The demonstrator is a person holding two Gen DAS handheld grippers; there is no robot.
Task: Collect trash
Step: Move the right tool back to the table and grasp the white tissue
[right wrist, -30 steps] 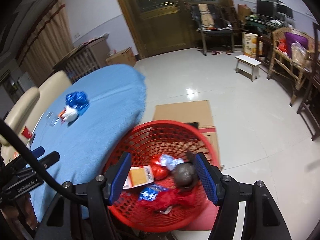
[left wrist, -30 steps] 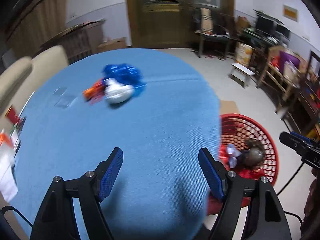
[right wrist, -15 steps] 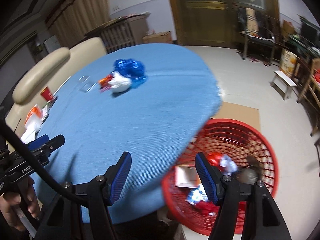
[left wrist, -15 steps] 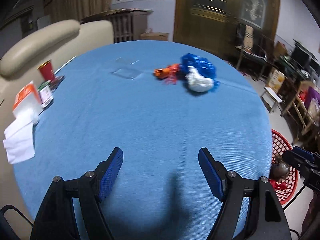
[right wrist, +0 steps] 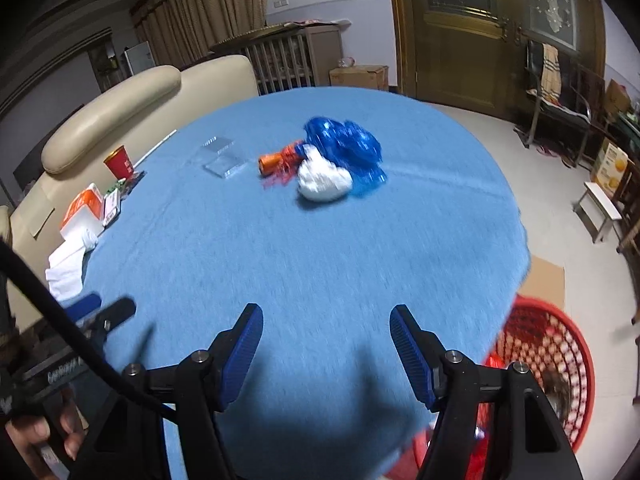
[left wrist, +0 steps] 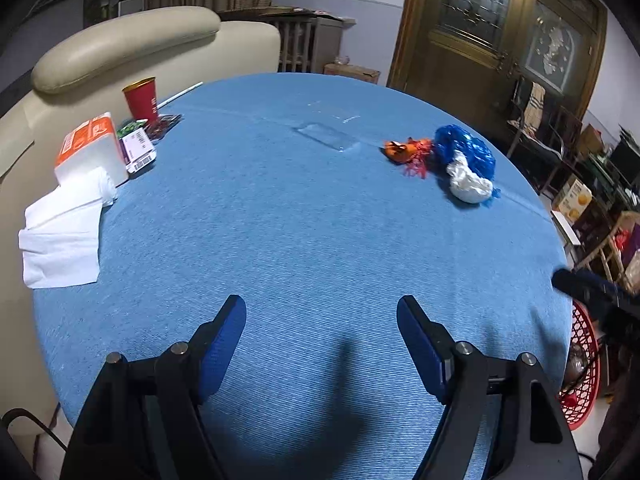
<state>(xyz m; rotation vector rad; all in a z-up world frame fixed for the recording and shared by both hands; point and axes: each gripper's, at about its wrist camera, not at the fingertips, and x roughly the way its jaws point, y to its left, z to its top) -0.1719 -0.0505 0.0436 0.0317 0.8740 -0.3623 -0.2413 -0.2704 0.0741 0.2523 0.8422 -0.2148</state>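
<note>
A round table with a blue cloth (left wrist: 300, 240) (right wrist: 320, 260) carries a pile of trash at its far side: a crumpled blue plastic bag (left wrist: 466, 150) (right wrist: 344, 142), a white wad (left wrist: 468, 184) (right wrist: 322, 180) and an orange-red wrapper (left wrist: 404, 152) (right wrist: 278, 162). A clear plastic piece (left wrist: 326, 136) (right wrist: 222, 162) lies left of them. My left gripper (left wrist: 322, 320) and right gripper (right wrist: 326, 328) are both open and empty, over the near edge. A red mesh basket (right wrist: 548, 344) (left wrist: 586, 368) holding trash stands on the floor at the right.
At the table's left edge are a red cup (left wrist: 141, 98), an orange tissue pack (left wrist: 90, 148), white tissues (left wrist: 64, 236) and a small packet (left wrist: 138, 148). A cream sofa (left wrist: 120, 52) stands behind. Cardboard (right wrist: 546, 280) lies on the floor by the basket.
Both views have swung left from the basket onto the table. The basket has slid to the right edge, and the cup and tissues have come into view. Both grippers stay open.
</note>
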